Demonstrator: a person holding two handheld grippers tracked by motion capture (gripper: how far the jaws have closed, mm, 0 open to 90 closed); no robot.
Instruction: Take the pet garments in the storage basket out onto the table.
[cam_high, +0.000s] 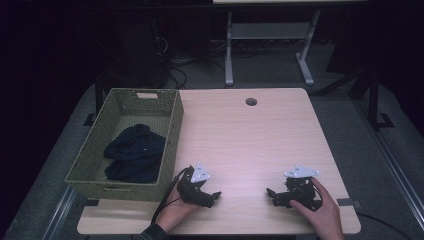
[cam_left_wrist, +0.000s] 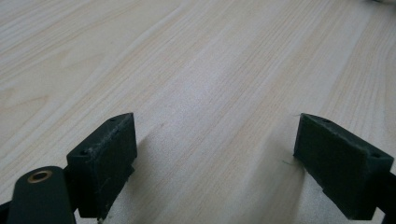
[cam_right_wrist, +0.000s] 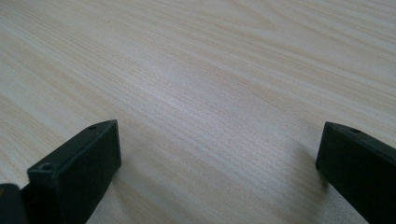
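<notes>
I have both claws resting low on the bare desk (cam_high: 260, 135), left claw (cam_high: 214, 196) and right claw (cam_high: 271, 194) gaping, nothing between. The dark garment (cam_high: 134, 152) lies in the green basket (cam_high: 172, 135); next, I'd reach left for it

The high view is dim, the room beyond the table (cam_high: 250, 135) falling into near-black. Both gripper views are brighter but soft, with blurred near edges and faint shadows on the table.
</notes>
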